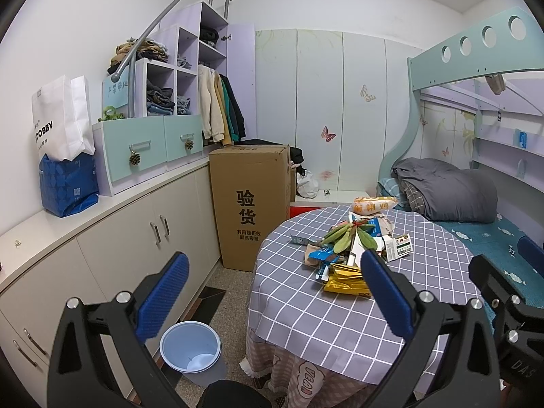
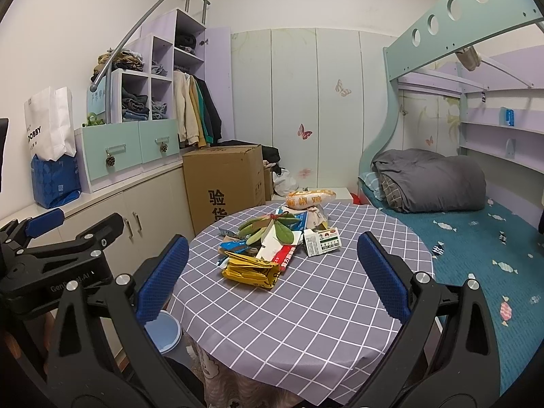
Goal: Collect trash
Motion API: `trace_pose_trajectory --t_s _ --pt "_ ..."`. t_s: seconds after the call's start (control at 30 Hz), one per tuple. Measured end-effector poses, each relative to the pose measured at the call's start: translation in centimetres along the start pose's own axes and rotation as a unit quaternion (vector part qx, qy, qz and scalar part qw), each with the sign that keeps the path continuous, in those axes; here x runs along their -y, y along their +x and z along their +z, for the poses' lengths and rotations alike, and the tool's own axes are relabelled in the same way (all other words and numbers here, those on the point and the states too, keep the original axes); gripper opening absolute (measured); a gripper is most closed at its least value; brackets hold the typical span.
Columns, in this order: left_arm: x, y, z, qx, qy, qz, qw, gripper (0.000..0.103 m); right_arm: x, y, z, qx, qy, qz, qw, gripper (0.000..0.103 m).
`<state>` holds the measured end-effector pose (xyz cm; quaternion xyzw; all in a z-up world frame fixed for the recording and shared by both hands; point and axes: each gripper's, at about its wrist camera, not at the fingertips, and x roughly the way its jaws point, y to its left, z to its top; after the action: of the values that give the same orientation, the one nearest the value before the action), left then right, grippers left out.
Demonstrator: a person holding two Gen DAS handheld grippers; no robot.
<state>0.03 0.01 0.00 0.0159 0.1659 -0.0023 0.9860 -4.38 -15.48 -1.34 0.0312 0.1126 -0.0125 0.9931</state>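
A heap of trash lies on the round table (image 2: 306,306) with the grey checked cloth: a yellow wrapper (image 2: 250,270) (image 1: 345,280), a blue wrapper (image 1: 323,255), green leaves (image 2: 268,227) (image 1: 346,233), a small white carton (image 2: 321,241) (image 1: 399,246) and an orange snack bag (image 2: 309,199) (image 1: 374,204). A light blue waste bin (image 1: 190,345) (image 2: 163,335) stands on the floor left of the table. My left gripper (image 1: 275,294) is open, over the table's left edge. My right gripper (image 2: 273,275) is open, short of the heap. Neither holds anything.
A tall cardboard box (image 1: 251,204) stands behind the table, beside low white cabinets (image 1: 112,248). A bunk bed with a grey duvet (image 2: 431,178) runs along the right. The right gripper's body (image 1: 510,299) shows in the left view, the left gripper's body (image 2: 51,248) in the right view.
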Motion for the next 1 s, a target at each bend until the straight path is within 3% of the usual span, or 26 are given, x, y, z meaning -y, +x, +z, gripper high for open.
trace_pose_trajectory --t_s 1.0 --pt "0.02 0.04 0.01 -0.002 0.0 -0.001 1.0 0.099 -0.3 0.35 -0.72 -0.005 -0.001 0.002 1.0 0.097"
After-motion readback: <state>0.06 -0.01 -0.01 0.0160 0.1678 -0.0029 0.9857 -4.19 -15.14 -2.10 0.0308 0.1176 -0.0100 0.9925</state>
